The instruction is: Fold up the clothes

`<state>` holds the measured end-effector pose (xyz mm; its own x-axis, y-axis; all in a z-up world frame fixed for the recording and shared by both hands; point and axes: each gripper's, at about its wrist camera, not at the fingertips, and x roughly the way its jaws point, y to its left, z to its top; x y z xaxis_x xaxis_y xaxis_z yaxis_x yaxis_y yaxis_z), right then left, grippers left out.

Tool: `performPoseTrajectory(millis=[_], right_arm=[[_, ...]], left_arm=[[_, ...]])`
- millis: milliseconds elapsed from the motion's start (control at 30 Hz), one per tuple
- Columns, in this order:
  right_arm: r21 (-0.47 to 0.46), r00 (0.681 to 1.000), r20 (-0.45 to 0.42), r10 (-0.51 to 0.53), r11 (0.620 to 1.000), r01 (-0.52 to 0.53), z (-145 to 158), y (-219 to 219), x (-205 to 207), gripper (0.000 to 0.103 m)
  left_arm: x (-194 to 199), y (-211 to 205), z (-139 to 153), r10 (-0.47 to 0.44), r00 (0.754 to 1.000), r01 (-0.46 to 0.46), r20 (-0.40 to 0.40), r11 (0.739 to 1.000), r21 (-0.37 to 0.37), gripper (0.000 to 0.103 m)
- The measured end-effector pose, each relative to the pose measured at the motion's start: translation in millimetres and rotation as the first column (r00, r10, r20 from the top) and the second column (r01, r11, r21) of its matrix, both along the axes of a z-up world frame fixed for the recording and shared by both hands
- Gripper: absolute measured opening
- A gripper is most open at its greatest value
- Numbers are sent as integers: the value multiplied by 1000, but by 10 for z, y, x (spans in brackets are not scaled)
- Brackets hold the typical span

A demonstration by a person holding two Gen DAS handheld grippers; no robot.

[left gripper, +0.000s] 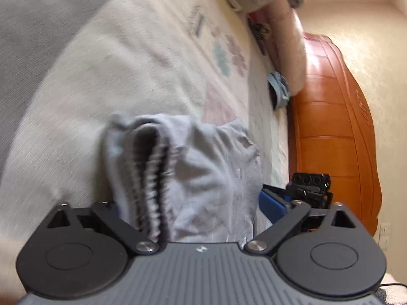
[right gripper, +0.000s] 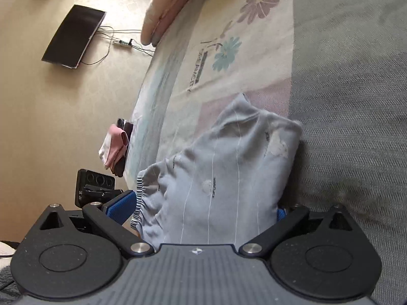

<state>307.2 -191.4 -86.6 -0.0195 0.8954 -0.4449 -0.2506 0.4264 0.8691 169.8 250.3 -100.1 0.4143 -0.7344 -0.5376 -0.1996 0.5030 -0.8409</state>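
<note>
Grey shorts [right gripper: 223, 178] bunched on the floral bedsheet [right gripper: 229, 58], right at the boundary with the grey blanket [right gripper: 356, 127]. Left gripper [left gripper: 188, 203] spread wide around the shorts' elastic waistband [left gripper: 152, 178], cloth between the jaws, no squeeze apparent. Right gripper [right gripper: 203, 211] likewise released, straddling the shorts' other end. Probably light, limp, prone to sagging and creasing; thin fabric likely to slip. Best gripped at the gathered waistband and the opposite hem corners.
</note>
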Motion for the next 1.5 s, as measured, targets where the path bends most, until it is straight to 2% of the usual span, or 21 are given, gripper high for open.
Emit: performPoseTrajectory(millis=[67,133,267,333,400,467,500,533,567,600,633,700,833,1100,1300,1500], right_arm=[[18,1000,-18,20,1000,-20,-24,-62,-120,101],[39,999,-11,45,998,-44,-42,-121,-232,101],[21,999,-14,28,999,-28,-34,46,-74,100],[-9,999,-21,45,999,-45,-15,78,-99,97],[-14,998,-27,48,999,-48,-30,33,-157,93],[-4,999,-13,45,999,-45,-69,-33,-205,85],[-8,999,-22,24,1000,-24,-99,-41,-164,78],[-12,1000,-31,3,1000,-3,-130,-48,-122,63],[-16,999,-40,-18,1000,17,-160,-56,-82,53],[-33,999,-43,-28,999,27,-199,-73,-83,33],[-50,998,-46,-39,998,37,-237,-90,-84,13],[-50,996,-55,-66,997,63,-303,-134,-99,12],[-115,995,43,-88,989,93,-187,-34,-219,12],[-254,970,174,-169,944,210,8,208,-475,12],[-327,952,234,-196,907,267,153,330,-601,15],[-247,942,277,-189,934,259,366,323,-684,14]], left_arm=[[-101,47,-49,17,1000,-17,-8,1000,-14,77],[-90,72,-106,36,999,-36,-4,999,-39,75],[74,-27,-28,-37,999,36,25,999,39,73],[34,-36,8,-45,999,44,9,995,91,52],[7,7,-45,-29,1000,28,3,997,71,48],[64,26,-90,-31,1000,31,1,998,47,47],[103,31,-109,-35,999,35,1,999,37,46],[133,11,-96,-55,998,54,5,997,58,41],[158,-24,-64,-85,996,83,12,992,98,38],[168,-41,-54,-98,995,96,14,988,121,24],[168,-46,-58,-101,995,99,13,986,132,24],[160,-47,-67,-101,995,98,10,984,147,24],[145,-112,5,-127,991,117,36,971,210,24],[159,-109,20,-135,990,124,34,969,212,20],[196,-244,158,-185,981,161,56,941,297,19],[145,-390,454,-200,971,148,134,935,321,19]])
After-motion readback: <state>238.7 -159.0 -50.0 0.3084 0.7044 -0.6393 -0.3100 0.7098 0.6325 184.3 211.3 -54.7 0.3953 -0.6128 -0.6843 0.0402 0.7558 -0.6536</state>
